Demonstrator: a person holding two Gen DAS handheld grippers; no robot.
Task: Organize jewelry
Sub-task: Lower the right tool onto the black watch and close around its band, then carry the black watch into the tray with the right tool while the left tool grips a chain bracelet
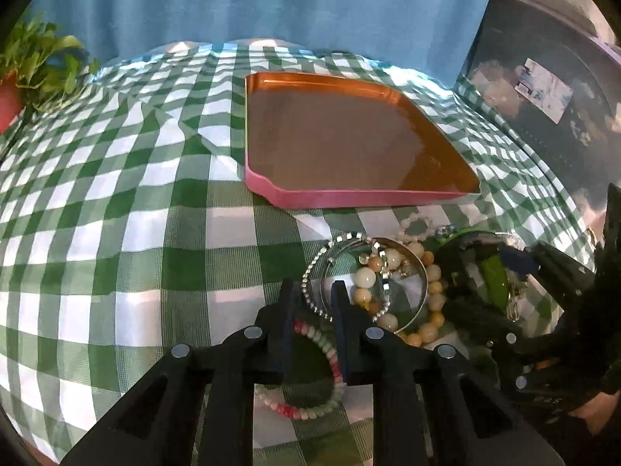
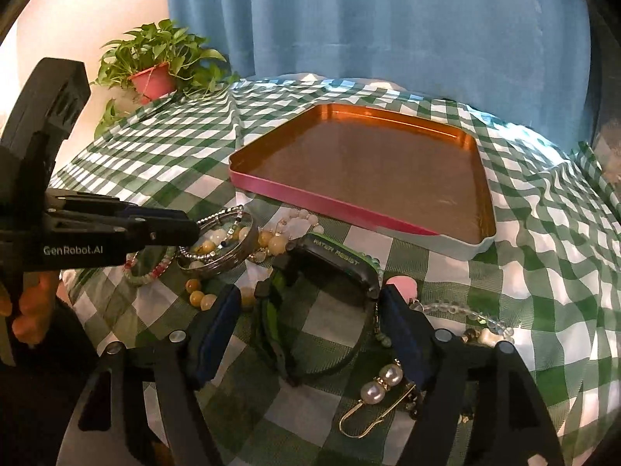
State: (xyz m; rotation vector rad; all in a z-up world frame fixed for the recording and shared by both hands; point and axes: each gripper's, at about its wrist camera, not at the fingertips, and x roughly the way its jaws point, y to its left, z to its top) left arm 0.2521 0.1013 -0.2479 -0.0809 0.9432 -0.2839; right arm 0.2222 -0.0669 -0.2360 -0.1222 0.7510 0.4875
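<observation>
Only from the right wrist, the wide right gripper [image 2: 308, 318] apparently straddles a watch [image 2: 333, 268].

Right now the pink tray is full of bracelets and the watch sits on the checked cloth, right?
Not quite. The pink tray is empty, as the right wrist view shows. The bracelets lie on the checked cloth beside the watch.

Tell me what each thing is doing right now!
Tray: open, nothing in it.
Watch: on the cloth, between the right hand-held gripper jaws, which stand wide.
Left hand-held gripper: nearly closed around the bangles.
Pearl pin: lying on the cloth.
Potted plant: upright.
</observation>
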